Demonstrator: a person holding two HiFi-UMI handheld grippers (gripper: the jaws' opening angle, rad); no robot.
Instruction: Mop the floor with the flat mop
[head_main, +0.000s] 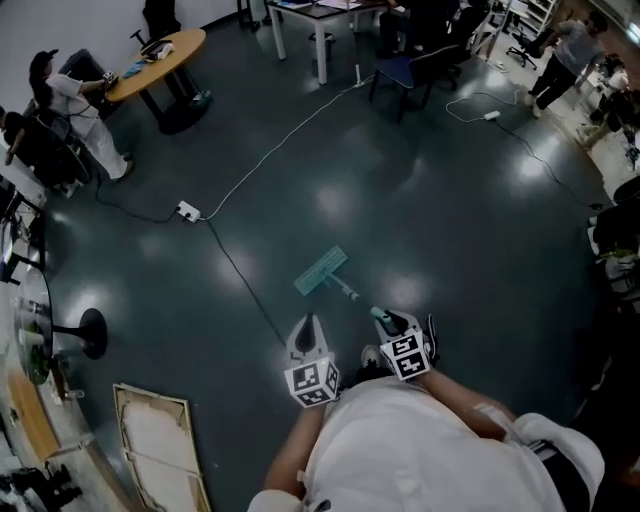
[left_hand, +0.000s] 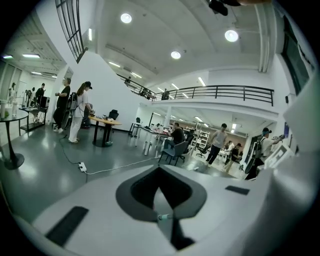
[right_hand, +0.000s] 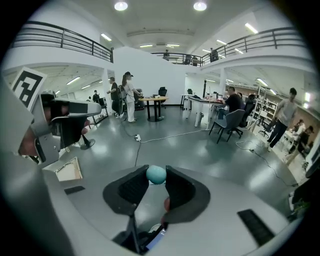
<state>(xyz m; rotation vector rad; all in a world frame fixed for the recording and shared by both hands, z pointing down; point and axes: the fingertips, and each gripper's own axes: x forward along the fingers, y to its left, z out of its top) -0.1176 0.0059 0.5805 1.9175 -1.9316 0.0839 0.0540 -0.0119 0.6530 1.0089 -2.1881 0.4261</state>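
The flat mop lies on the dark floor, its teal head (head_main: 321, 270) ahead of me and its thin handle (head_main: 350, 295) running back to my right gripper (head_main: 385, 318). In the right gripper view that gripper (right_hand: 156, 171) is shut on the rounded teal end of the mop handle (right_hand: 156, 174), held between the two dark pads. My left gripper (head_main: 308, 324) hangs just left of the handle and apart from it. In the left gripper view its jaws (left_hand: 160, 173) meet at the tips, with nothing seen between them.
A black cable crosses the floor to a white power strip (head_main: 187, 210), close to the mop head's left. A white framed panel (head_main: 155, 440) lies at lower left by a black stand base (head_main: 91, 331). A round table (head_main: 160, 58), chairs (head_main: 420, 68) and several people ring the room.
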